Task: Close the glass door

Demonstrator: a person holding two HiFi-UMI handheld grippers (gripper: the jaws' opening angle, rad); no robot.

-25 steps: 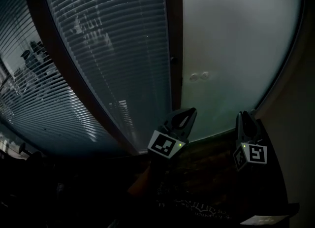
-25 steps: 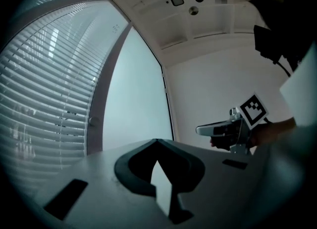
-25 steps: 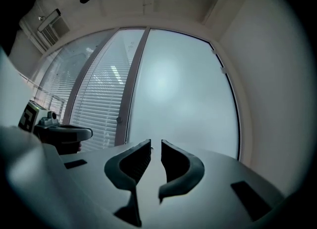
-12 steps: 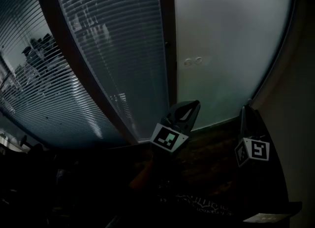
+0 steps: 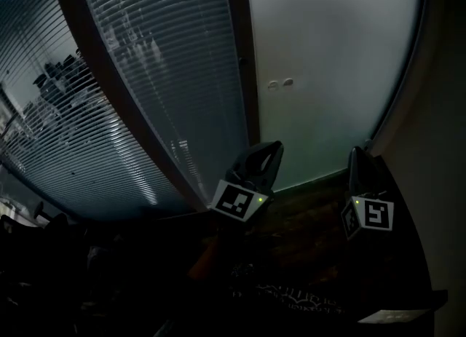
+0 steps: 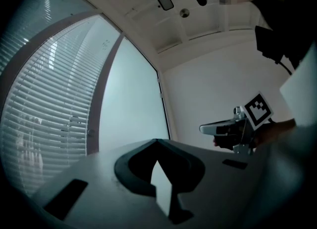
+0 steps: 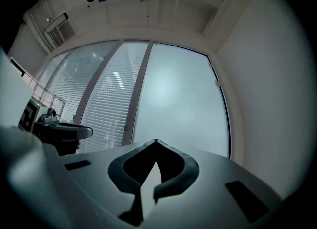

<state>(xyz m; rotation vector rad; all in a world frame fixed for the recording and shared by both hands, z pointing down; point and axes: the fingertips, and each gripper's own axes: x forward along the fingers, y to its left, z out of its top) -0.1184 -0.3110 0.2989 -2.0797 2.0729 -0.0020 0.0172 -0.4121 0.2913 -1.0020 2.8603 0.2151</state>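
The frosted glass door (image 5: pixel 328 73) fills the upper right of the head view, with two small round fittings (image 5: pixel 280 84) near its dark left frame (image 5: pixel 244 73). Both grippers hover in front of its lower part, apart from the glass. My left gripper (image 5: pixel 273 146) points at the frame's foot, its jaws meeting at the tips (image 6: pixel 156 141) around nothing. My right gripper (image 5: pixel 355 152) is near the door's lower right corner. Its jaws have just been closing and now stand shut (image 7: pixel 156 142) with nothing between them. The door (image 7: pixel 183 99) is straight ahead in the right gripper view.
Glass panels with slatted blinds (image 5: pixel 160 73) run to the left of the door. A plain wall (image 5: pixel 437 146) stands at the right. The floor below is dark wood (image 5: pixel 306 219). A person's sleeve (image 6: pixel 297 139) holds the right gripper (image 6: pixel 208 128).
The door's fittings and frame have slid up and left in the head view. Both grippers have shifted slightly left, and the right gripper's jaws look narrower than before.
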